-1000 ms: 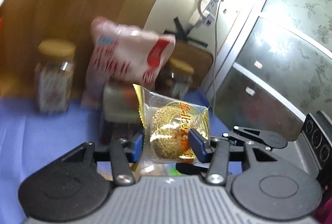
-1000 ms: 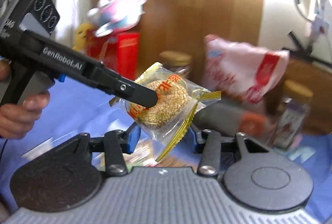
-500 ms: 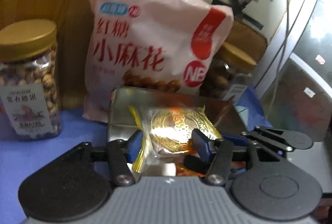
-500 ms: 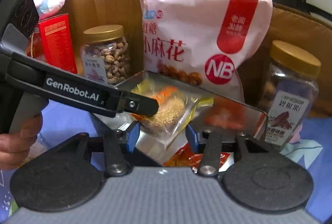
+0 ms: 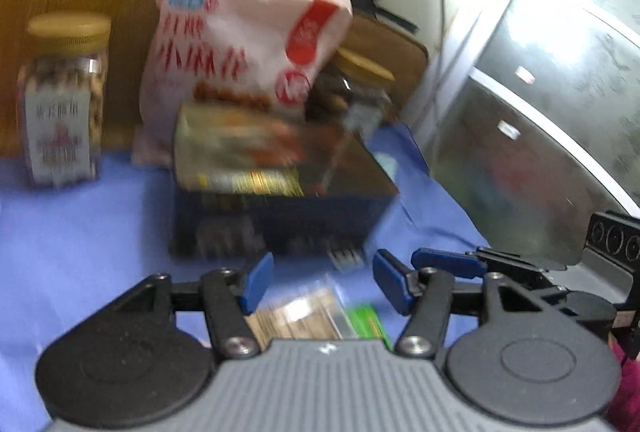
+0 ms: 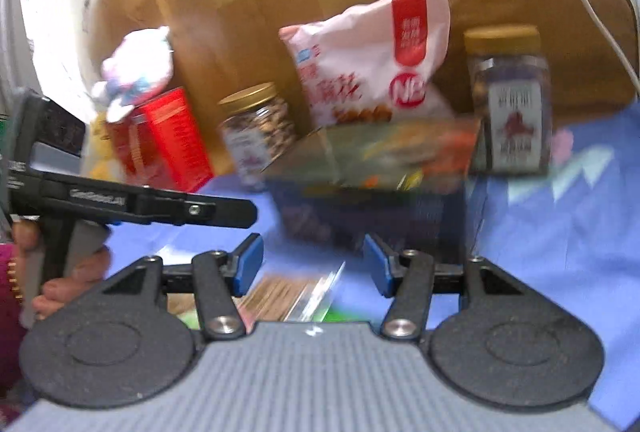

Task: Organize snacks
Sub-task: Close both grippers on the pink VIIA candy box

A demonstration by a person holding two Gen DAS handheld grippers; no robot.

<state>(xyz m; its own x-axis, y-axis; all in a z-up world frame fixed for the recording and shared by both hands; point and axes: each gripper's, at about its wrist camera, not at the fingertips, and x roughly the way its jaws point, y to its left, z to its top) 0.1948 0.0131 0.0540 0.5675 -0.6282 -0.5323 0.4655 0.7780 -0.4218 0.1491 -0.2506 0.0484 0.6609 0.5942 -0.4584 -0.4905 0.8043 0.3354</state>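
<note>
Both grippers empty in front of a part-filled snack tin

The left gripper (image 5: 323, 274) and right gripper (image 6: 313, 259) both have fingers released and opening, nothing between the pads. The open tin (image 5: 280, 228) sits at twelve o'clock from each on the blue bench (image 5: 80, 232), already holding several wrapped snacks, blurred but showing gold and orange. Behind it, at twelve, leans the pink snack bag (image 5: 240, 44), with a nut jar (image 5: 64, 100) at ten o'clock and a second jar (image 6: 510, 100) at two. Loose packets (image 5: 308, 316) lie on the bench at six o'clock, just under the fingers, still unsorted. My judgement: the task is partway through, with these packets, and perhaps others out of view, left to put in.
</note>
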